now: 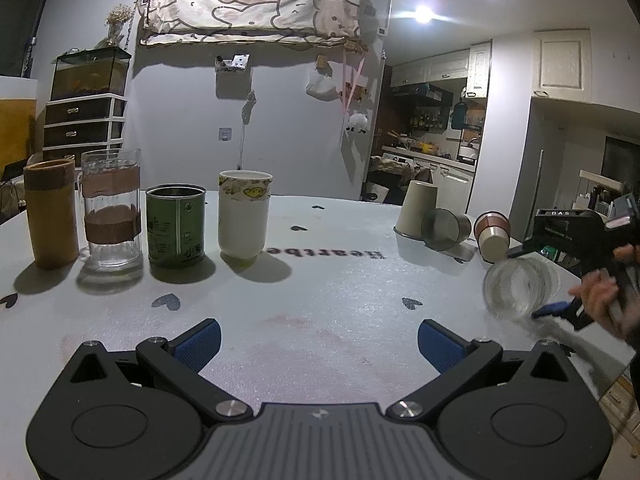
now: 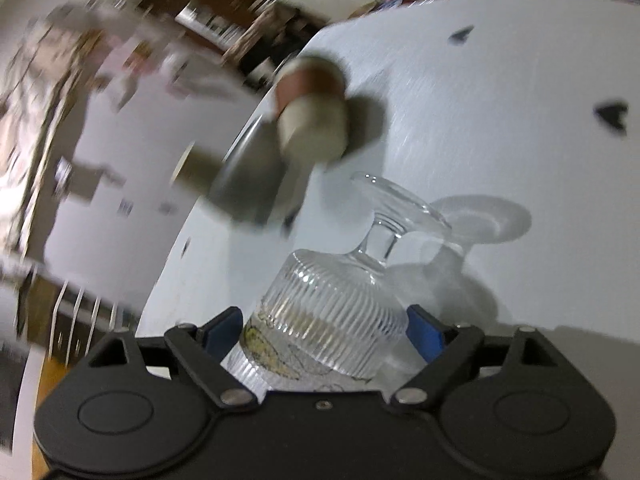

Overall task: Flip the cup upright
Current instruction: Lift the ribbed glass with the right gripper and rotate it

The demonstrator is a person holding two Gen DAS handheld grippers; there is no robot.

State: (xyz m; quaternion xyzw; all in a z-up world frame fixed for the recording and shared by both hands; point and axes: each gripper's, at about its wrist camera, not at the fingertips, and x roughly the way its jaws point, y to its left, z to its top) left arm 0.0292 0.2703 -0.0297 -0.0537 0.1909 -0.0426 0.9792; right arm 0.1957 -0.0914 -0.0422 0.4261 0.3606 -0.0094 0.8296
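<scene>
A clear ribbed stemmed glass cup (image 2: 332,312) is held between the blue pads of my right gripper (image 2: 324,330), tilted, its foot (image 2: 400,204) pointing away over the white table (image 2: 500,100). In the left wrist view the same glass (image 1: 516,288) shows at the right, held on its side by the right gripper (image 1: 536,284). My left gripper (image 1: 319,342) is open and empty, low over the table's near part.
A brown cylinder (image 1: 51,212), a banded glass mug (image 1: 113,208), a green tin (image 1: 176,226) and a white cup (image 1: 244,212) stand upright at left. A beige cup (image 1: 416,208) stands upside down; a dark cup (image 1: 446,228) and a copper-banded cup (image 1: 493,234) lie beside it.
</scene>
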